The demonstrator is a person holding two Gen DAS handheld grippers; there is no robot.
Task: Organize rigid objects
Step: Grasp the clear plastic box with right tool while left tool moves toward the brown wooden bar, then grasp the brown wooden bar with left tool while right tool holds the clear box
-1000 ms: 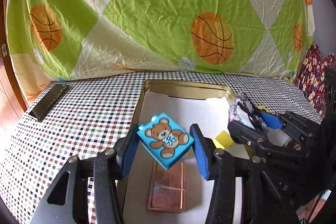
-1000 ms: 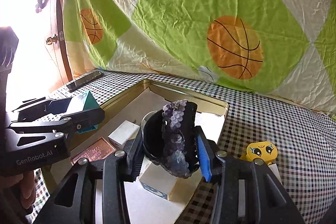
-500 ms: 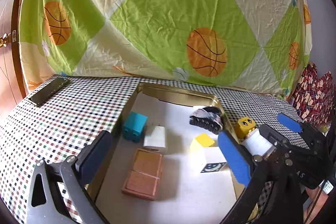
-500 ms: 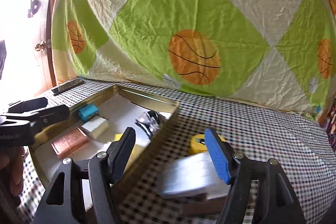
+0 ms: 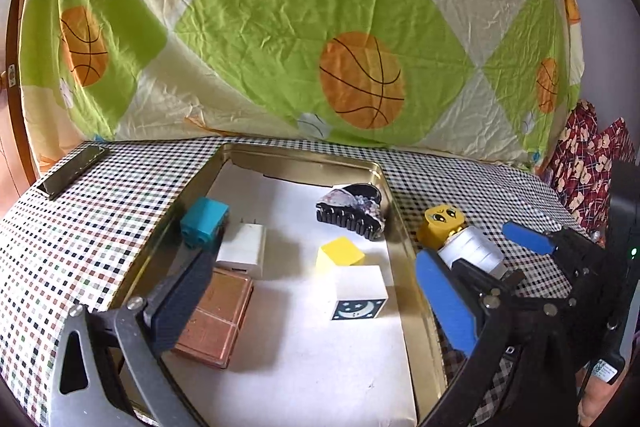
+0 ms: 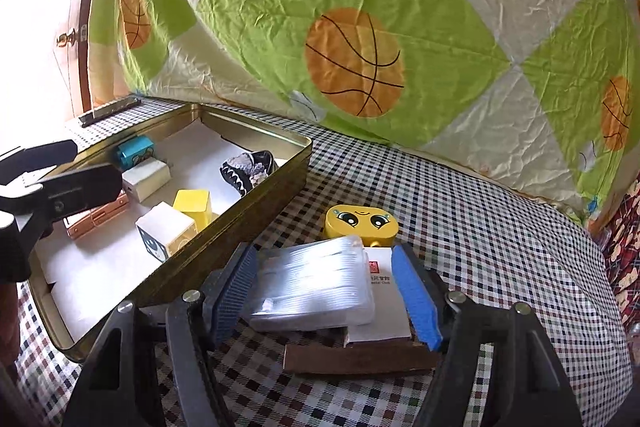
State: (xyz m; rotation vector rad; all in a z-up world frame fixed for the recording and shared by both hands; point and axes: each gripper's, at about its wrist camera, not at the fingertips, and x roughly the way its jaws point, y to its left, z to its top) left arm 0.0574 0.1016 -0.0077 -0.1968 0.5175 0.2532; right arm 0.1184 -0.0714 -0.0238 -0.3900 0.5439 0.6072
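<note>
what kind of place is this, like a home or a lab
Probably a room in a home: a basketball-print bedsheet hangs as a backdrop, a checked cloth covers the table, and a wooden door with a brass knob stands at the left.

Counted in one gold tin (image 5: 394, 223): six items. One teal block (image 5: 204, 221), one white charger (image 5: 243, 245), one copper case (image 5: 210, 319), one yellow cube (image 5: 340, 254), one white moon cube (image 5: 358, 293), one hair claw (image 5: 352, 209).

Outside, on the bench (image 6: 460, 195): one yellow face block (image 6: 361, 221), one silver pack (image 6: 312, 285), one booklet (image 6: 382, 303), one dark flat bar (image 5: 74, 171).
</note>
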